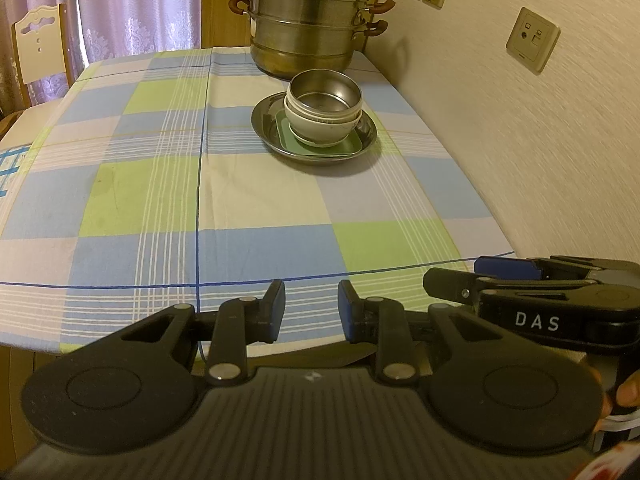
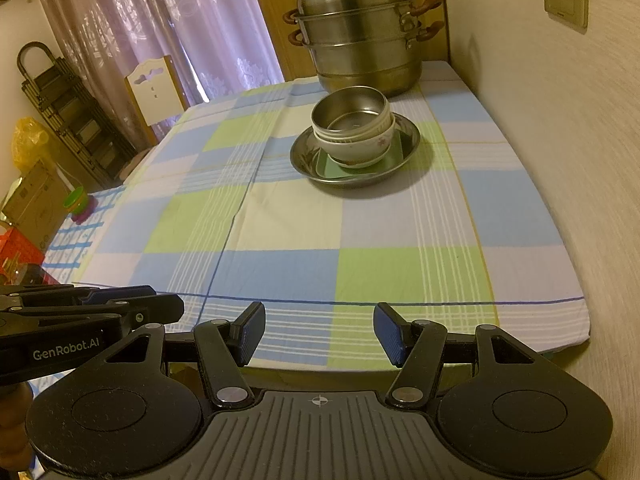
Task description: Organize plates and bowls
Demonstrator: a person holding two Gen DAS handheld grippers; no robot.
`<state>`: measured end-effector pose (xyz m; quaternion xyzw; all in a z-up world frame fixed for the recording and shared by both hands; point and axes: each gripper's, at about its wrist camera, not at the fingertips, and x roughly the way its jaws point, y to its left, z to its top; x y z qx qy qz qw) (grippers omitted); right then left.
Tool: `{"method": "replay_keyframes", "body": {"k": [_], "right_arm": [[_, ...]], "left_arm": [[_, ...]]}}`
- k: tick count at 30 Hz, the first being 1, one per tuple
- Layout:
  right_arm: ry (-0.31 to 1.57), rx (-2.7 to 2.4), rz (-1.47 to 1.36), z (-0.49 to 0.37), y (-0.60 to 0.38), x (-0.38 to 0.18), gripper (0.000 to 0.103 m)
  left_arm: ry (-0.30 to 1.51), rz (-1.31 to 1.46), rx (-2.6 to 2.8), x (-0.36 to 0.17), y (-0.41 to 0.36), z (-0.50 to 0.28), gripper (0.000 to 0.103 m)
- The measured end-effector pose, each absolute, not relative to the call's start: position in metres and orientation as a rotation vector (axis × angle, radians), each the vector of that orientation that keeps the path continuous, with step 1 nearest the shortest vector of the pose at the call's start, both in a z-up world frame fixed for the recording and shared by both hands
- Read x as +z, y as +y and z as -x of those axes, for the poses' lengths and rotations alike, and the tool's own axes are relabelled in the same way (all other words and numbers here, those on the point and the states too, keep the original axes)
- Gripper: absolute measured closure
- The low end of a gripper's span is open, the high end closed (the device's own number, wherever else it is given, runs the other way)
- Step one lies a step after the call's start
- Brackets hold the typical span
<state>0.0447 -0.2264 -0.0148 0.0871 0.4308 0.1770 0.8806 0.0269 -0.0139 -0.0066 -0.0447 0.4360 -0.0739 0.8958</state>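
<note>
A stack stands at the far middle of the checked tablecloth: a round steel plate [image 1: 264, 130] [image 2: 304, 160], a green square plate [image 1: 352, 146] [image 2: 326, 168], a white bowl [image 1: 320, 126] [image 2: 360, 146] and a steel bowl [image 1: 324, 94] [image 2: 348, 114] on top. My left gripper [image 1: 311, 310] is open and empty at the near table edge, far from the stack. My right gripper [image 2: 319, 334] is open wider, empty, also at the near edge. Each gripper shows in the other's view: the right one [image 1: 452, 280] and the left one [image 2: 160, 304], side by side.
A large steel steamer pot [image 1: 308, 20] [image 2: 360, 36] stands behind the stack by the wall. The wall [image 1: 520, 140] runs along the table's right side. A white chair [image 2: 154, 88] and a folded rack [image 2: 68, 112] stand left. Coloured cups [image 2: 80, 204] sit at the left edge.
</note>
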Motion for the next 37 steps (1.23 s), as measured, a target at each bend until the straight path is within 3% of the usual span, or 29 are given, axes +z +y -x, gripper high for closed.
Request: {"method": "replay_keyframes", "body": {"k": [37], "right_arm": [[0.898,0.369,-0.181,-0.0450,-0.2270,-0.0155,0.043]], "left_arm": [[0.896,0.094,-0.143,-0.0068,-0.0214,-0.0349,0.077]]}}
